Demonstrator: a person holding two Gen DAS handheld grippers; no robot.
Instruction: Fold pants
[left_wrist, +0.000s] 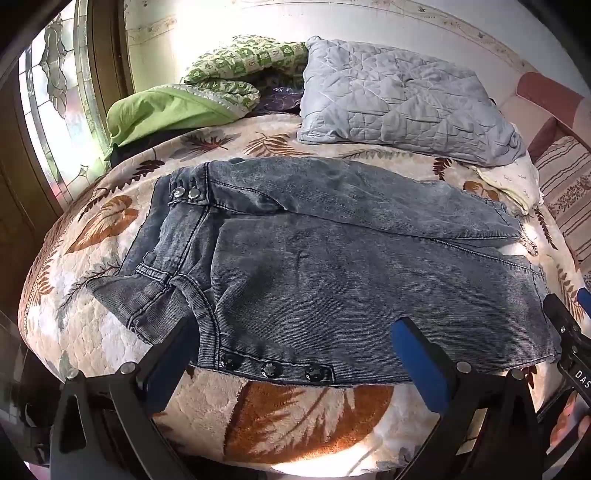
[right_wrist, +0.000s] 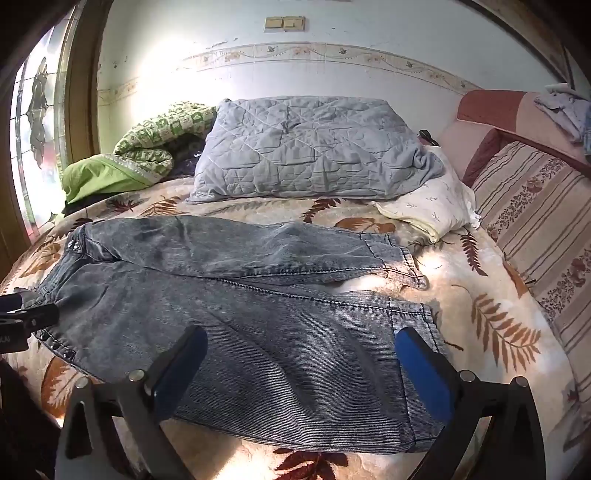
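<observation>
Grey washed denim pants (left_wrist: 332, 258) lie spread flat on the leaf-patterned bedspread (left_wrist: 303, 417), waist to the left, both legs running right. In the right wrist view the pants (right_wrist: 258, 314) show both hems at the right. My left gripper (left_wrist: 295, 343) is open, low over the near waist edge with its studs. My right gripper (right_wrist: 299, 354) is open, low over the near leg close to its hem. Neither holds cloth. The right gripper's tip shows at the left wrist view's right edge (left_wrist: 565, 321); the left gripper's tip shows at the right wrist view's left edge (right_wrist: 33, 317).
A grey quilted pillow (right_wrist: 306, 147) and a white pillow (right_wrist: 432, 206) lie behind the pants. A green blanket (right_wrist: 129, 158) is bunched at back left by the window (right_wrist: 33, 110). A striped sofa (right_wrist: 535, 221) stands at right.
</observation>
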